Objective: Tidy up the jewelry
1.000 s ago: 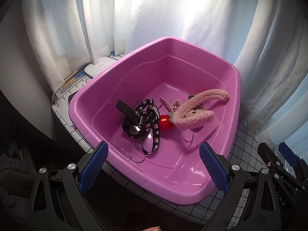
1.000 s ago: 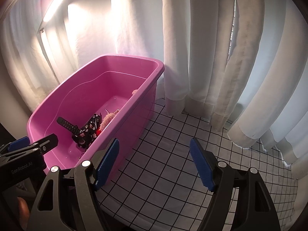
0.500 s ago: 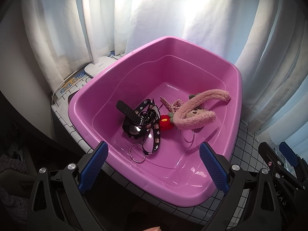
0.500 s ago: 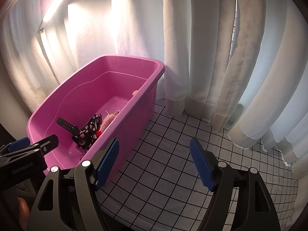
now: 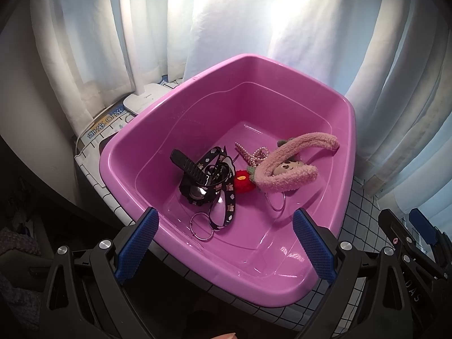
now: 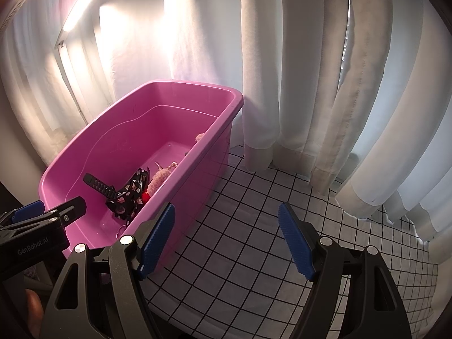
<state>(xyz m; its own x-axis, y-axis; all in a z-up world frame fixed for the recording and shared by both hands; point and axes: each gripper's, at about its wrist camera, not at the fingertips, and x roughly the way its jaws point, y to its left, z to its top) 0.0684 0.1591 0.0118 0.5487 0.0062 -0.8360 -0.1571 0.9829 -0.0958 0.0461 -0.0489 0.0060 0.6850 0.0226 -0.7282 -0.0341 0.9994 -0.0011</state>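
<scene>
A pink plastic tub point(image 5: 282, 279) sits on a tabletop point(image 6: 254, 243) covered in white cloth with a black grid, white curtains point(image 6: 296, 70) hanging behind it. Piled on the tub's floor are a black watch point(image 5: 192, 169), a black patterned lanyard point(image 5: 228, 197), a pearl strand point(image 5: 254, 152), a red charm point(image 5: 244, 183), a pink plush keychain point(image 5: 291, 169) and metal rings point(image 5: 202, 227). The left claw point(image 5: 226, 243) hovers wide open and empty over the tub's near rim; the right claw point(image 6: 226, 240), also wide open and empty, hangs over bare cloth right of the tub.
</scene>
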